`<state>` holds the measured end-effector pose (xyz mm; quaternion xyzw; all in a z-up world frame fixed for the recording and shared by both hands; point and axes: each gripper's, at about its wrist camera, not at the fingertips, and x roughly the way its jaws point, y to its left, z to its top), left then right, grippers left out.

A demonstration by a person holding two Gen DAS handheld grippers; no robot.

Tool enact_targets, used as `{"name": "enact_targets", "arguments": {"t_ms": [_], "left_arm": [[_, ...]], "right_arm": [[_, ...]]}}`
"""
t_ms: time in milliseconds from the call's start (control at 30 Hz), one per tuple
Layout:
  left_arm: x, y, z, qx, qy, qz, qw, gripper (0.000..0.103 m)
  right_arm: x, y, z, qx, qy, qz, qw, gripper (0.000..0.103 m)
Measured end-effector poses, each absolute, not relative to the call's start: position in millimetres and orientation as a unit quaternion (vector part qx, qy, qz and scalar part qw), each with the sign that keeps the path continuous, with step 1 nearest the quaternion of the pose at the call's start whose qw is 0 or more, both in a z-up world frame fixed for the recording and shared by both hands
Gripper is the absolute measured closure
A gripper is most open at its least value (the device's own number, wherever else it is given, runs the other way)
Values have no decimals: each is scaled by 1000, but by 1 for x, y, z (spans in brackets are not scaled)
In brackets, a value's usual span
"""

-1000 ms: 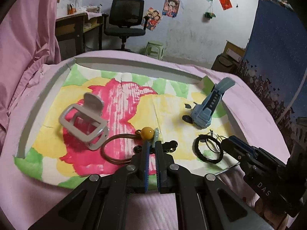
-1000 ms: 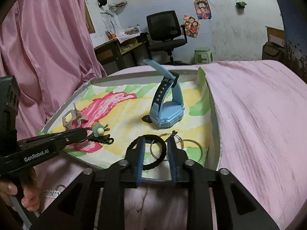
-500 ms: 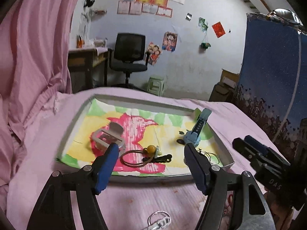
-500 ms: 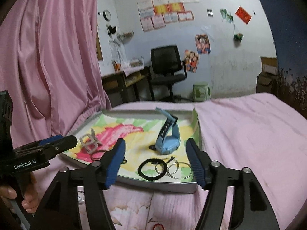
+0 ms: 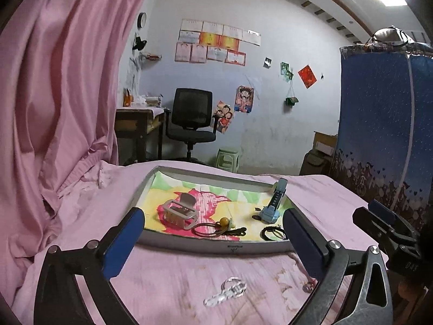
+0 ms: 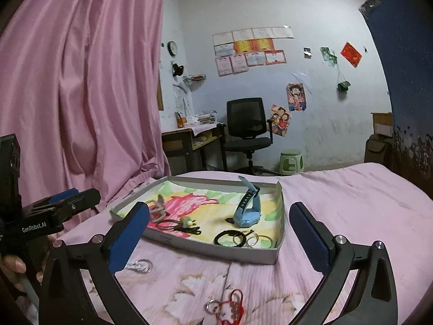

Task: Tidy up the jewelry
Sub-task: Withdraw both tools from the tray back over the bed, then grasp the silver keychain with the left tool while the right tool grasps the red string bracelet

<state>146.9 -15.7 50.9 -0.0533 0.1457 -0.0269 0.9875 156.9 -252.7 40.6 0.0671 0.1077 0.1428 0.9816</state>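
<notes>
Several pieces lie in the tray (image 5: 189,246): a clip (image 5: 180,212), a beaded band (image 5: 216,227), a blue watch (image 5: 272,208), a black loop (image 5: 269,233). Both grippers, left (image 5: 213,230) and right (image 6: 219,226), gape empty before it. A clear keyring (image 5: 227,292) and red charm (image 6: 230,307) lie outside on the sheet (image 6: 351,203).

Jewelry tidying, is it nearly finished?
Partly. Done: the watch, hair clip and black hair tie lie in the tray. In hand: nothing; both grippers are open. Left: the clear keyring and red charm on the bed.
</notes>
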Motion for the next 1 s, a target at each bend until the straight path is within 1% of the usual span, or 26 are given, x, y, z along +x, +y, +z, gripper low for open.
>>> {"name": "enact_targets", "arguments": {"t_ms": [200,367,567,800,1000], "left_arm": [[122,-15,43,-36,147,-30,988,0],[106,-15,33,-24,162,-34,986,0],[101,-11,19,-23,200,-41,979,0],[119,-9,3,-27,273,-55,960,0],[132,-10,-7,-29,309,-70,948,0]], "right_arm": [[137,-253,38,49,118,144,981,1],[123,-252,28,36,145,143,978,1],[122,-252,14,28,190,133,972,1],[137,-258,-5,42,254,132,957,1],[147,-258,-23,53,297,133,944,1]]}}
